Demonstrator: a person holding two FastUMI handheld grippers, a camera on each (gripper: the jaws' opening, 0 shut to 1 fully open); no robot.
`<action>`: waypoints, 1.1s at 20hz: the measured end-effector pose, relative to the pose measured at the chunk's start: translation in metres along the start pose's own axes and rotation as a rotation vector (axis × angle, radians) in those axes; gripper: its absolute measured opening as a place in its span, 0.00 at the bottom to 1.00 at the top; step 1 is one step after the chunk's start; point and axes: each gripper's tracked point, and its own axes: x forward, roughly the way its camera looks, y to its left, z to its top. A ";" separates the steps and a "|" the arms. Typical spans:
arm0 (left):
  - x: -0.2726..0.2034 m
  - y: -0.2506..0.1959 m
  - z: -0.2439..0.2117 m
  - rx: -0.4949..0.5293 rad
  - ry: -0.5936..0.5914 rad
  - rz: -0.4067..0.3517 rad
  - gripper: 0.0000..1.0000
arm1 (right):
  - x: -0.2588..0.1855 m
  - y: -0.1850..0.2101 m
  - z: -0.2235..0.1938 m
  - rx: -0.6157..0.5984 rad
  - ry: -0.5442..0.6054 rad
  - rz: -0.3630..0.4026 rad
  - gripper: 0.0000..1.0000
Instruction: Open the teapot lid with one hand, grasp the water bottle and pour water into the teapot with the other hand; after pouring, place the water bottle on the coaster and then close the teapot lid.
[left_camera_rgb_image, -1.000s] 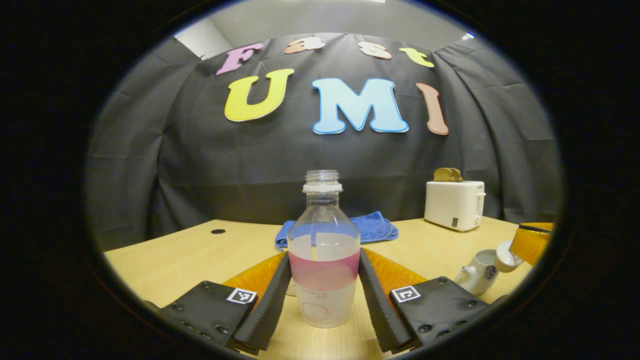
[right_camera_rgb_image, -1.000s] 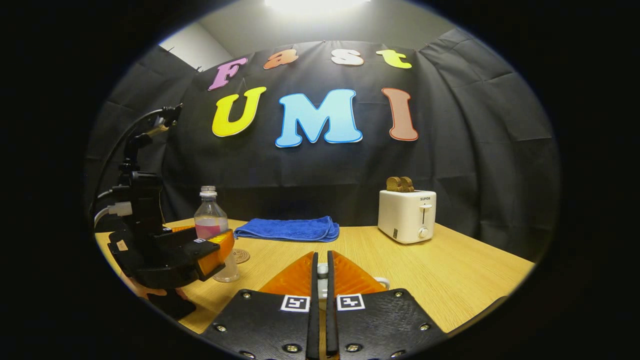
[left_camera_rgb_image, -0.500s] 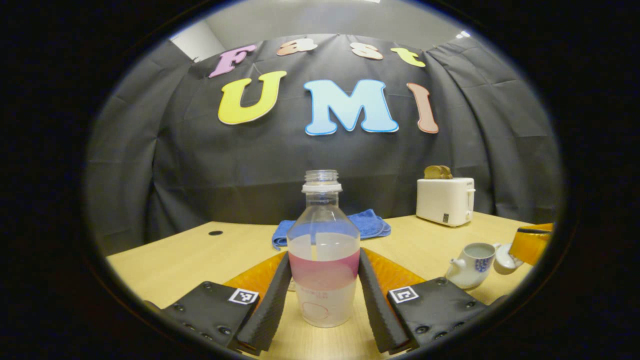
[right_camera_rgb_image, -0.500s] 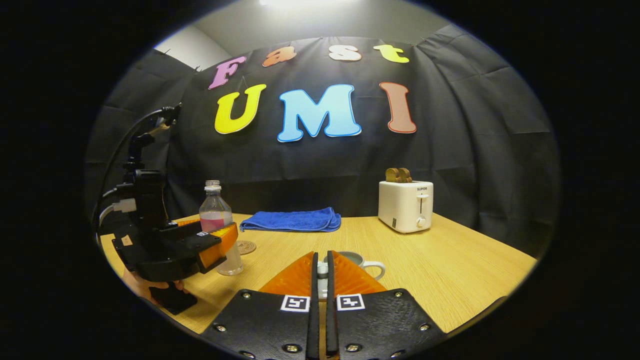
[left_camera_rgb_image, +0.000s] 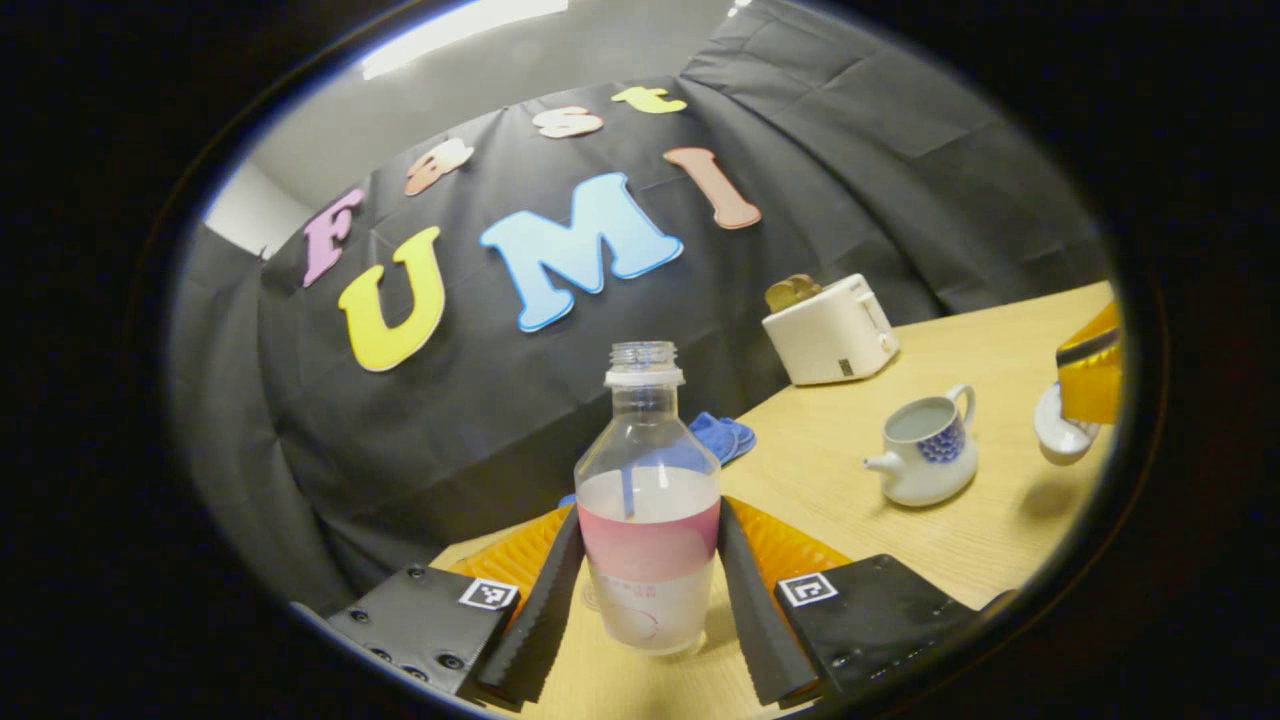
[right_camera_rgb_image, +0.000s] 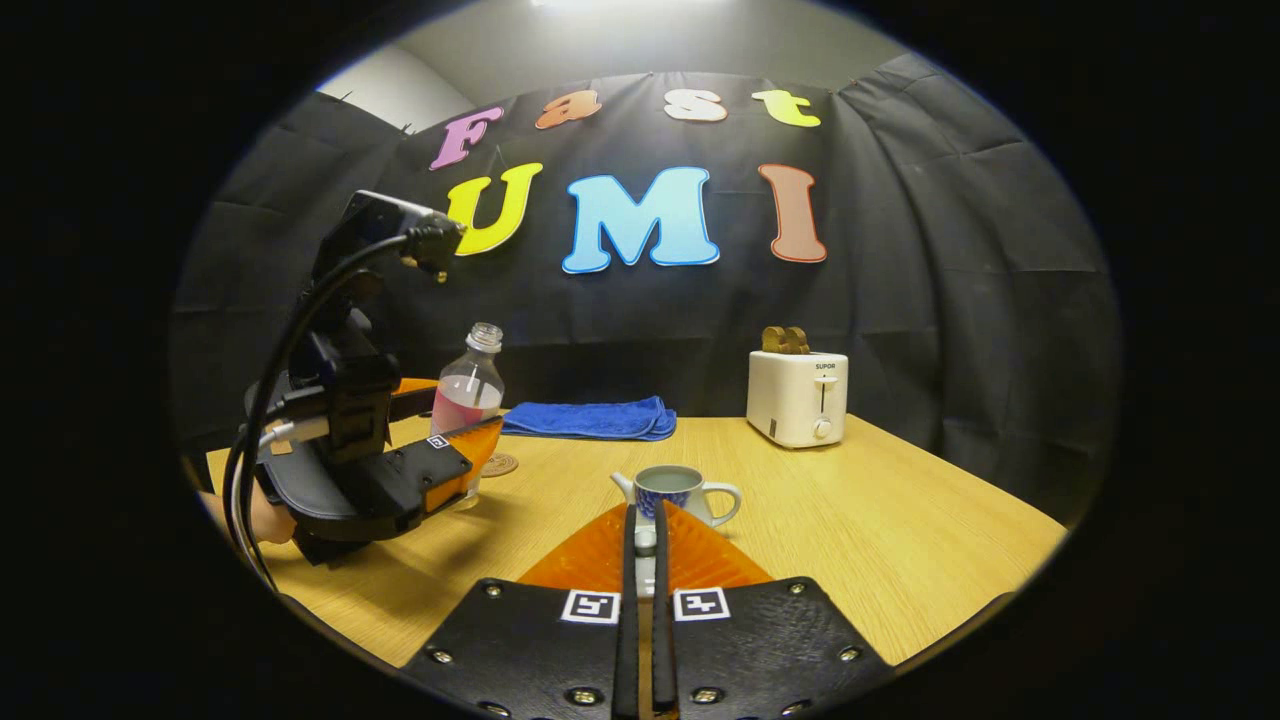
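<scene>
A clear, capless water bottle with a pink label sits between the fingers of my left gripper, which is shut on it. In the right gripper view the bottle leans to the right in the left gripper, just left of a round coaster. The white teapot with a blue pattern stands open on the table. My right gripper is shut on the lid's knob and holds it just in front of the teapot. In the left gripper view the lid hangs to the right of the pot.
A white toaster with toast in it stands at the back right. A folded blue towel lies at the back by the wall. A hand and cables show behind the left gripper.
My left gripper has tilted and swung toward the teapot with the bottle in it. My right gripper has drawn back with the lid, so the open teapot now shows whole.
</scene>
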 end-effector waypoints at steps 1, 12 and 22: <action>0.003 -0.002 0.004 0.064 -0.009 -0.011 0.85 | 0.000 -0.004 -0.001 -0.009 -0.001 -0.011 0.06; 0.018 -0.044 0.017 0.435 -0.050 -0.166 0.86 | -0.005 -0.051 0.003 0.098 -0.042 -0.118 0.05; 0.038 -0.080 0.005 0.712 -0.037 -0.289 0.85 | -0.007 -0.058 0.001 0.092 -0.032 -0.131 0.05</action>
